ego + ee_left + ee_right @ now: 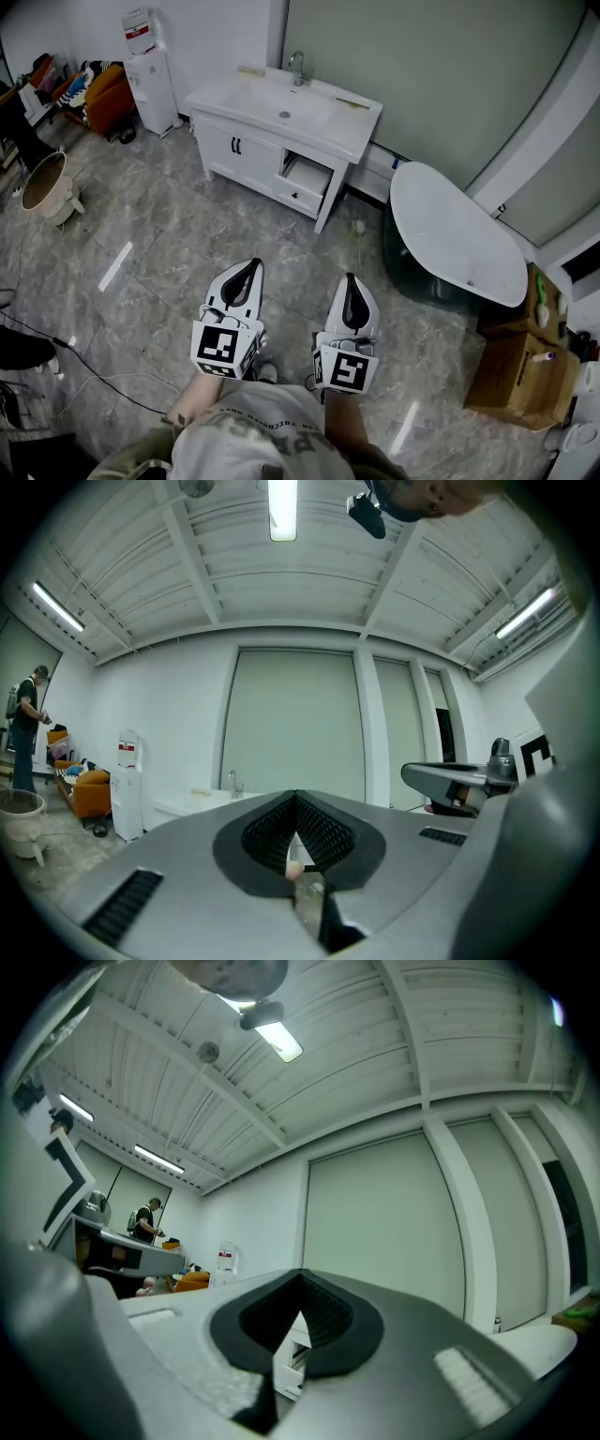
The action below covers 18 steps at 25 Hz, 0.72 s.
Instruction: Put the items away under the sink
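The left tool (253, 265) and the right tool (351, 279) are held side by side low in the head view. Both have their jaws pressed fully together with nothing between them, as each tool's own view confirms (left tool (298, 801), right tool (302, 1279)). They point toward the far sink cabinet (272, 155), well apart from it. A broad stretch of grey marbled floor (169, 234) lies open between the tools and the cabinet front. The cabinet's white tabletop (361, 127) holds the basin (281, 103) with a tap (298, 67) at its far edge. Two small flat things lie on the tabletop, one left of the tap (250, 70) and one near the right end (353, 102), too small to identify with any confidence. Below, the double doors (234, 147) are closed and a drawer (305, 176) at the right stands pulled out. A grey-green wall panel (422, 75) rises behind. To the right a white oval slab (455, 234) on a dark base narrows the way on that side, with cardboard boxes (516, 366) nearer. To the far left stand a water dispenser (148, 75) and an orange armchair (108, 94), and a beige bucket (45, 183) sits nearer. A thin cable (103, 380) trails across the near left floor. A person (23, 728) stands at the left edge of the left gripper view.
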Each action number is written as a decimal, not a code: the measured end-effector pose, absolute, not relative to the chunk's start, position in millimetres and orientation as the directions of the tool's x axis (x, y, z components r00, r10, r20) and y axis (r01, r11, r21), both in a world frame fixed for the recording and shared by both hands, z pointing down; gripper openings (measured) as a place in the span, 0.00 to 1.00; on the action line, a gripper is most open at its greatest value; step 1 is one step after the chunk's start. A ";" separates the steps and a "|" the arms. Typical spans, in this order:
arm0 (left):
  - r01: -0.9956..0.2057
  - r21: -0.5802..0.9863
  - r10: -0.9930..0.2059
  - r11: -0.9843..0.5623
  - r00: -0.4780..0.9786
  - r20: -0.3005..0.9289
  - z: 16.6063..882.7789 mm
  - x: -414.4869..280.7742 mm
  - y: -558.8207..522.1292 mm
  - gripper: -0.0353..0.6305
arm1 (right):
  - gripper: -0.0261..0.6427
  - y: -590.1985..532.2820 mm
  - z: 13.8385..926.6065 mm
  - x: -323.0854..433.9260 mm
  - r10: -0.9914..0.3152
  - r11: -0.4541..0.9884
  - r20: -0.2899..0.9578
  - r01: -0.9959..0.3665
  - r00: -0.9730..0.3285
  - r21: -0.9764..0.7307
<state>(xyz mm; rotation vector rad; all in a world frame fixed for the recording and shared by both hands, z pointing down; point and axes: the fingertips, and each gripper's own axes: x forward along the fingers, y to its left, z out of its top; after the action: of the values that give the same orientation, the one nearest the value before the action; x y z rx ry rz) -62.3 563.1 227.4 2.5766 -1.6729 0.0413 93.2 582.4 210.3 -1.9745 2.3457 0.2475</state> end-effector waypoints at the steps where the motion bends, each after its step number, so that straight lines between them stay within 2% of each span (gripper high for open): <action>1: -0.912 0.043 -0.910 -0.408 0.410 0.067 228.8 -63.5 561.5 0.07 | 0.04 580.4 211.1 94.3 -0.972 0.169 -0.155 -0.984 -0.177 0.062; 3: -0.907 0.045 -0.903 -0.420 0.422 0.077 232.6 -65.3 555.6 0.07 | 0.04 574.0 216.1 95.4 -0.970 0.188 -0.151 -0.982 -0.189 0.022; 4: -0.899 0.052 -0.895 -0.434 0.437 0.084 234.8 -64.9 551.0 0.08 | 0.12 569.3 219.8 95.1 -0.969 0.201 -0.147 -0.980 -0.199 -0.003; 6: -0.882 0.077 -0.877 -0.465 0.471 0.095 239.3 -63.6 540.1 0.35 | 0.36 558.9 226.7 93.2 -0.967 0.222 -0.132 -0.975 -0.217 -0.028; 7: -0.877 0.087 -0.872 -0.473 0.480 0.097 241.2 -64.0 534.7 0.43 | 0.41 554.2 230.2 92.9 -0.968 0.223 -0.128 -0.974 -0.217 -0.033; 8: -0.874 0.090 -0.869 -0.477 0.484 0.098 243.0 -65.1 529.4 0.49 | 0.41 549.6 233.5 92.9 -0.969 0.218 -0.124 -0.975 -0.213 -0.032; 10: -0.873 0.083 -0.867 -0.480 0.487 0.107 246.9 -67.7 517.1 0.53 | 0.42 538.7 237.1 91.7 -0.971 0.212 -0.114 -0.977 -0.209 -0.017; 18: -0.860 0.101 -0.847 -0.500 0.510 0.148 265.4 -78.7 431.4 0.54 | 0.42 459.5 244.0 78.9 -0.977 0.199 -0.062 -0.979 -0.202 0.044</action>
<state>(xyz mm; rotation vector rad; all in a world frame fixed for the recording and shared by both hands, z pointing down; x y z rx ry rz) -78.7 431.4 265.4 2.5860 -1.4751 0.1173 78.9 459.5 244.0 -1.9716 2.4168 0.1150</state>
